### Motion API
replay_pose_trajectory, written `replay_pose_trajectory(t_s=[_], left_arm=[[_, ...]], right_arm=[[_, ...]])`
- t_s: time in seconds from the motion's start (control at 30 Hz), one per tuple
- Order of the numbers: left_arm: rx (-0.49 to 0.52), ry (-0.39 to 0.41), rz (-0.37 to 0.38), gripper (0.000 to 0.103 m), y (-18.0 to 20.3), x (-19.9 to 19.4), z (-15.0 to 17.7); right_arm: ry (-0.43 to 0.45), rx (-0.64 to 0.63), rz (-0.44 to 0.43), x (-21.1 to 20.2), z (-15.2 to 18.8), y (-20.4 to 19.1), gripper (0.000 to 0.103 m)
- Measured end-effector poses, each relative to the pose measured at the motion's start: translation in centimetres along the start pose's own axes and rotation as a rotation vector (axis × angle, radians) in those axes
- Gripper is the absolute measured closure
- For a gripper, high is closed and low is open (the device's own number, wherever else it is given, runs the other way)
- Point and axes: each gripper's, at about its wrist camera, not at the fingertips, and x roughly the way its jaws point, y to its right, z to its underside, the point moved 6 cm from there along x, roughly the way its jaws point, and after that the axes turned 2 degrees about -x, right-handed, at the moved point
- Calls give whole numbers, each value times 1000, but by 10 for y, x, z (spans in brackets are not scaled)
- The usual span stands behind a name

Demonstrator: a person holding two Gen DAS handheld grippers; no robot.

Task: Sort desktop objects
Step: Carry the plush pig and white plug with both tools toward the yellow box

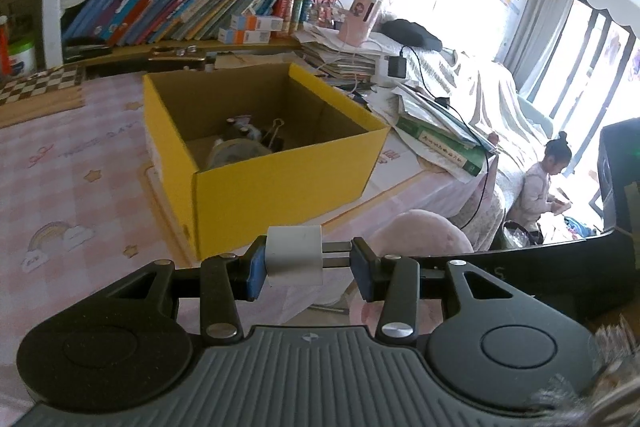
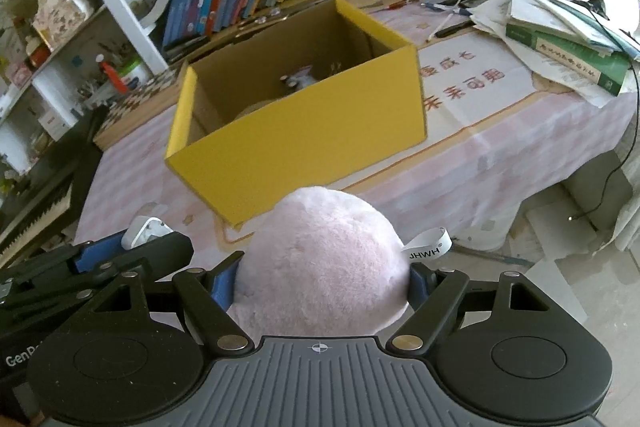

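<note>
A yellow cardboard box point(image 1: 280, 187) stands open on the pink tablecloth point(image 1: 72, 167); it also shows in the right wrist view point(image 2: 304, 143). Inside lie a tape roll point(image 1: 236, 151), a binder clip and small items. My left gripper point(image 1: 310, 269) holds a white charger plug point(image 1: 294, 255) with metal prongs, just in front of the box; it also shows in the right wrist view point(image 2: 144, 231). My right gripper point(image 2: 320, 287) is shut on a pink plush ball point(image 2: 324, 267) with a white tag, before the box's near wall.
Stacks of papers and a green book point(image 2: 568, 55) crowd the table's right side, with a black charger and cable point(image 1: 398, 65). Bookshelves point(image 1: 180, 11) stand behind the box. A checkered board point(image 1: 36, 87) lies at the left. A child sits by the window.
</note>
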Motion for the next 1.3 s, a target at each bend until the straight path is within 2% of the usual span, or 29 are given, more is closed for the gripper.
replay_pose_trajectory(t_s=[0.3,0.53,0.93,1.03,1.3], left_arm=[[-3,48,-22,63,23,23,-27],[-7,119,-64,63,33,30,-59],[38,223,-225,63,16,47,-120],[45,219,-255,62,8,59,-133],[71,147,-323,62,-14,101,-147]], right_arm=[[42,-39,3,1,-33,36,23],[109,-113,-35,1,-70,44,23],[212,-294,-145,19,-139,23,23],[213,-348,-158,32,-153,16,23],[177,-487,-145,74,-171,1,23]])
